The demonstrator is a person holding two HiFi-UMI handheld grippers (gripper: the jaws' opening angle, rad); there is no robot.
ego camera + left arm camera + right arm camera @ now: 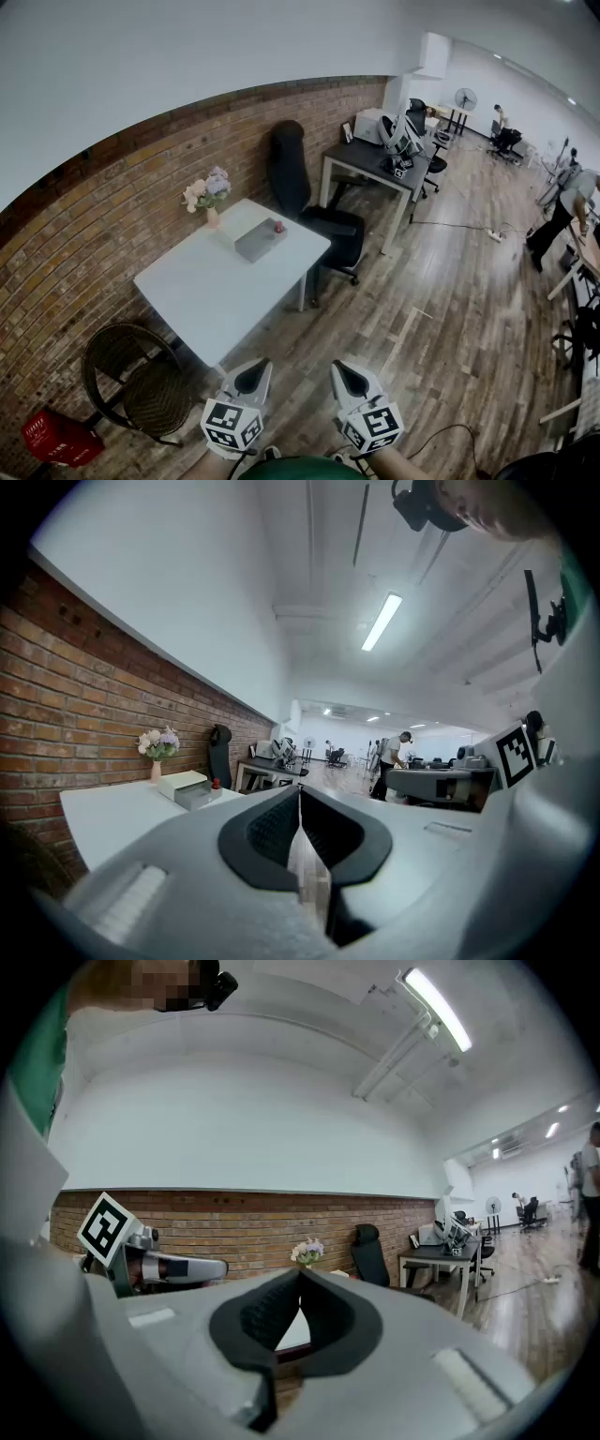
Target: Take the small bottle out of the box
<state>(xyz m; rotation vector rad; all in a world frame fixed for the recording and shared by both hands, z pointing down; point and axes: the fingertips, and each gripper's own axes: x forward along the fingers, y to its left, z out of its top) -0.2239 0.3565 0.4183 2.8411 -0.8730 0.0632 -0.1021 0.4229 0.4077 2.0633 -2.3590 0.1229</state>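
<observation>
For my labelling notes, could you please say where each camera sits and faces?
Head view: on the person's head, facing forward and down at the white rectangular table by the red brick wall; left gripper and right gripper below.
Left gripper view: on the left gripper, level along its shut jaws toward that table; right gripper at right.
Right gripper view: on the right gripper, level toward the wall; left gripper at left.
All share the pink and purple flowers in a vase.
</observation>
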